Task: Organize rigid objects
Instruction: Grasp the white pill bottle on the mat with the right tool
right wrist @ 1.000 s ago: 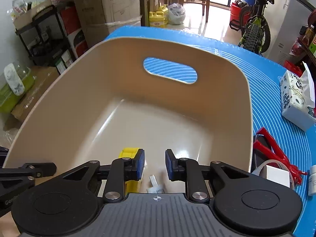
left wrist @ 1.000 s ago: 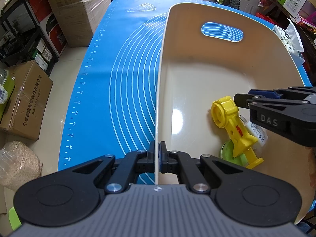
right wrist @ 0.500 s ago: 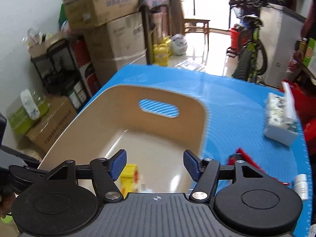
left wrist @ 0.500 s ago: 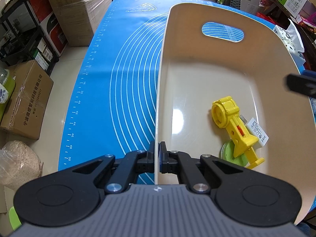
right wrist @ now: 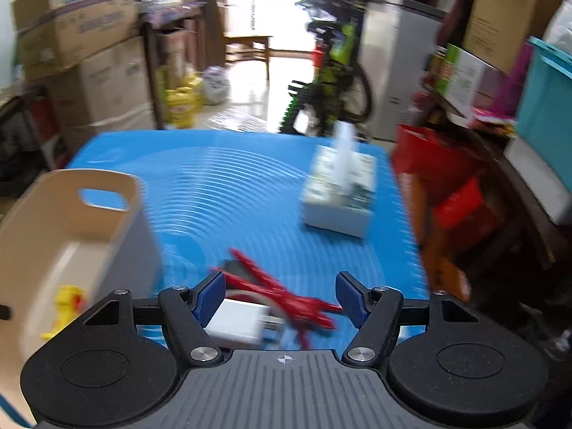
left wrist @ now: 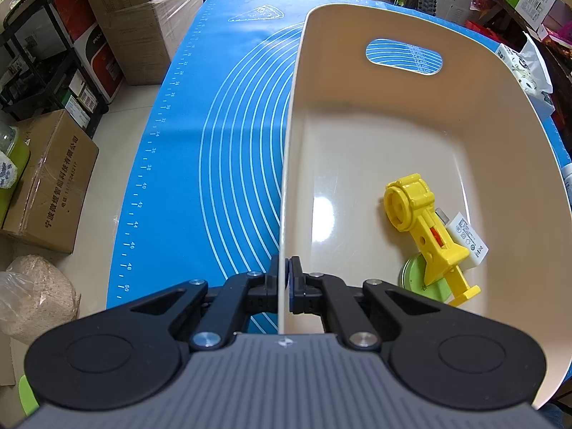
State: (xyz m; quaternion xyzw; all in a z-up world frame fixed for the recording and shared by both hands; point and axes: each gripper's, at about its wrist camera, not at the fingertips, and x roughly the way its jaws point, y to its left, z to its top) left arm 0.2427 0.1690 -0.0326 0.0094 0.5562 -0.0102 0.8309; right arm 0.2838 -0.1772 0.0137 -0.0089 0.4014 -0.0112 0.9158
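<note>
Our left tool [left wrist: 286, 279] pinches the bin [left wrist: 411, 136] wall at frame centre; our right tool [right wrist: 282, 298] is opening, empty, above red clips [right wrist: 286, 293]. A blue mat [left wrist: 221, 143] covers the tabletop; boxes [left wrist: 139, 18] crowd the upper left.

The blue mat [left wrist: 228, 150] is bare along its left edge, so a gripper can pass freely there. The beige bin [left wrist: 357, 136] blocks the middle with its high walls; its far half is free, and a yellow tool [left wrist: 425, 228] lies near its right wall. By the mat's right edge stand a tissue box [right wrist: 339, 193], a red tool [right wrist: 286, 293] and a white charger [right wrist: 239, 325].
</note>
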